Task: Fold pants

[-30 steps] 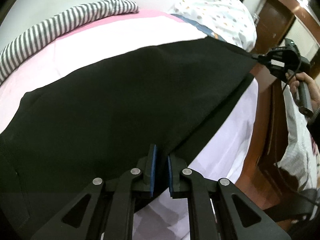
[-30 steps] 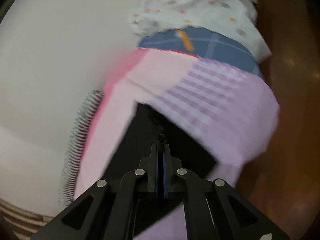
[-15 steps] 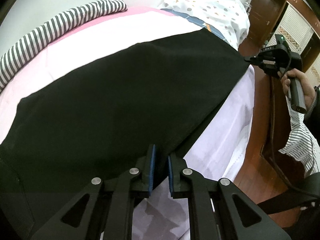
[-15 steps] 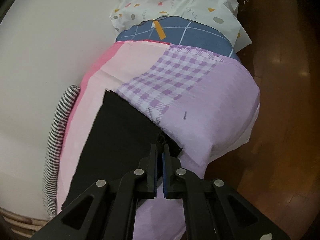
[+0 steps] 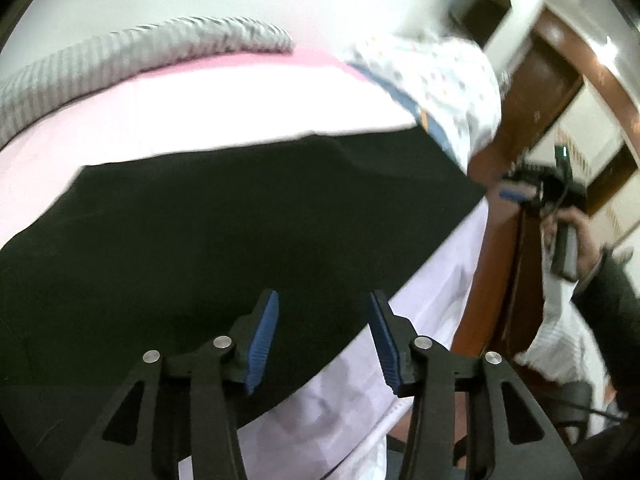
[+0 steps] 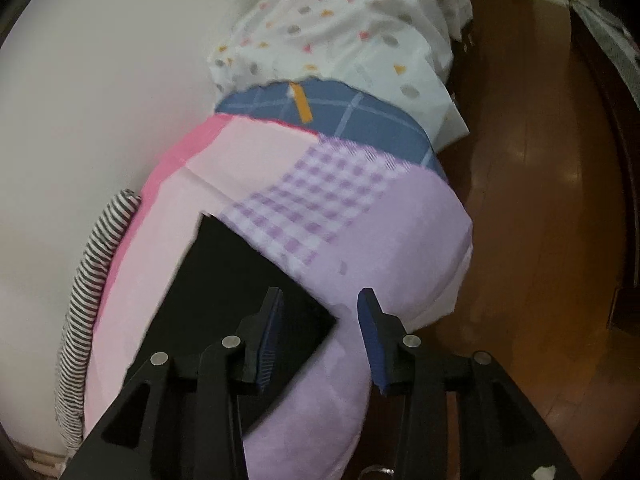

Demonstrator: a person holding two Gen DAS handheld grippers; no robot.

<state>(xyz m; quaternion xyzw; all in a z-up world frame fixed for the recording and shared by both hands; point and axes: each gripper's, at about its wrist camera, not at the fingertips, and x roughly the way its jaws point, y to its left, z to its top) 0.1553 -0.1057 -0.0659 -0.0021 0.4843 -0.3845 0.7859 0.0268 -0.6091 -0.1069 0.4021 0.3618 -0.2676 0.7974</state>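
Black pants [image 5: 224, 236] spread flat on bed [image 5: 224, 112], over pink/lilac patchwork cover; near edge runs along bed's front side, far corner reaching toward dotted white bedding [image 5: 436, 80] w/ blue checked cloth beneath. Left gripper [image 5: 323, 340] wide apart, nothing between blue pads, poised just over pants' near edge where black meets lilac sheet. Seen from left cam, right gripper [image 5: 520, 194] off the bed's end, beside wooden furniture, held in right hand [image 5: 576, 236]; blurred there, blue pad just visible. Right cam: right gripper [image 6: 320, 336] also spread open, empty, above pants' corner [image 6: 248, 288] – left finger over black fabric, right finger over plain lilac patch. Can't tell if fingers touch cloth. Corner of pants lies flat btwn pink panel and purple gingham patch [image 6: 316, 196]. Striped grey/white cloth [image 6: 92, 276] bunched along bed's far side against white wall [image 6: 80, 100]. Brown wood floor [image 6: 540, 200] to the right of bed. Left view motion-blurred up top.
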